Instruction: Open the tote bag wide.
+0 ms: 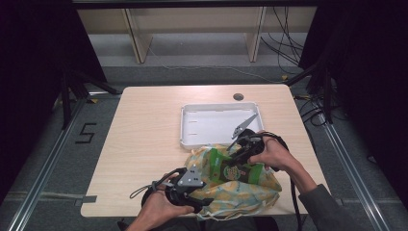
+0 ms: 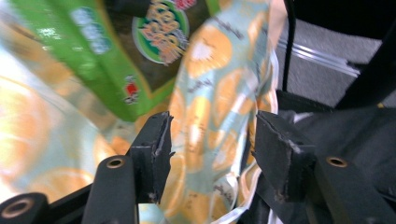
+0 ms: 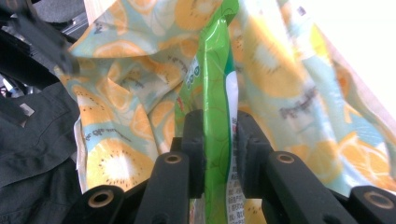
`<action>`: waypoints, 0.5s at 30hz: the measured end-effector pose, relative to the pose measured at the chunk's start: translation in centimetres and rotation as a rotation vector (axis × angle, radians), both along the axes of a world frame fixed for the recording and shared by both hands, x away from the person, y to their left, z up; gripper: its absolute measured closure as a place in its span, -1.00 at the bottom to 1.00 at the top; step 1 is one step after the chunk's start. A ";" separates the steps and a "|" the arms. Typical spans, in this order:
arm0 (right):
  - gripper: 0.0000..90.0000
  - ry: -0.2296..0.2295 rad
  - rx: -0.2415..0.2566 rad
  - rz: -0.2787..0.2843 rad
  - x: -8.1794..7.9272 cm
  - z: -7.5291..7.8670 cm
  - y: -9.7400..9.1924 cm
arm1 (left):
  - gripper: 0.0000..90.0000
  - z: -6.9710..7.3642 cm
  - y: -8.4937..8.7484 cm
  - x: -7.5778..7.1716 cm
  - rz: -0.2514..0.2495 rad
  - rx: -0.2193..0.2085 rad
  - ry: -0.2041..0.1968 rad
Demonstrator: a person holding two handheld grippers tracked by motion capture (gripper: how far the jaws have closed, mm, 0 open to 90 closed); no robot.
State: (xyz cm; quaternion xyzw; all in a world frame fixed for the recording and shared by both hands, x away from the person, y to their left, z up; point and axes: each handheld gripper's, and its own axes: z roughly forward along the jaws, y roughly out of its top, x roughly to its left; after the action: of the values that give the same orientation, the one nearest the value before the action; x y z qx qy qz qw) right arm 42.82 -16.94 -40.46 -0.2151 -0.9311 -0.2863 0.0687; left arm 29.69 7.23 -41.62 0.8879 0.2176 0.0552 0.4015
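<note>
Snack packet (image 3: 215, 93) sits pinched in the right claw (image 3: 219, 140) above the fruit-print bag (image 1: 240, 192); left claw (image 2: 210, 144) spread, gripping nothing.

High view: fixed cam above your side, looking fwd and down on the table (image 1: 144, 125), far off. Left gripper view: very close, along its jaws. Right gripper view: equally close. All three share the fruit-print bag (image 1: 240, 192) (image 2: 210, 70) (image 3: 135, 74) and green packet (image 1: 231, 168) (image 2: 116, 60) (image 3: 215, 93).

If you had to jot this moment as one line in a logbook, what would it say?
right gripper: shut on green snack packet | left gripper: open, fruit-print bag cloth between jaws | white tray: beyond bag
</note>
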 end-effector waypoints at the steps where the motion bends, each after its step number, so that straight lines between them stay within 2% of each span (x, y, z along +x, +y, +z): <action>1: 0.71 -0.003 0.008 0.000 -0.1 0.3 -0.2 | -0.03 0.3 0.3 0.0 0.013 -0.015 0.003; 3: 0.71 -0.009 0.011 -0.006 -0.1 0.4 -0.3 | -0.04 0.7 1.1 0.1 0.031 -0.032 -0.008; 5: 0.71 -0.036 0.026 0.008 0.0 0.7 -0.6 | -0.04 1.0 1.8 0.1 0.063 -0.046 -0.002; 7: 0.71 -0.040 0.032 -0.008 0.0 1.1 -0.9 | -0.04 1.2 2.4 0.1 0.082 -0.061 -0.012; 8: 0.71 -0.043 0.052 -0.009 0.0 1.3 -1.0 | -0.04 1.3 2.7 0.0 0.093 -0.068 -0.008; 11: 0.71 -0.067 0.066 -0.019 0.1 2.0 -1.4 | -0.05 1.4 3.5 -0.1 0.106 -0.080 -0.006; 13: 0.71 -0.052 0.072 -0.051 -0.1 2.5 -1.7 | -0.06 1.3 4.0 -0.2 0.116 -0.083 0.000; 14: 0.71 -0.083 0.084 -0.029 0.1 2.7 -1.8 | -0.06 1.2 4.2 -0.2 0.127 -0.080 -0.001; 15: 0.71 -0.074 0.090 -0.036 0.1 2.9 -1.9 | -0.06 1.1 4.4 -0.2 0.134 -0.069 -0.009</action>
State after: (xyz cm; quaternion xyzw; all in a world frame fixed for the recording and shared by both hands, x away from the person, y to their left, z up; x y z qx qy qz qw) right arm 42.93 -18.82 -37.59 -0.2178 -0.9152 -0.3369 0.0385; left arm 29.46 11.66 -40.49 0.8568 0.2765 0.0783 0.4282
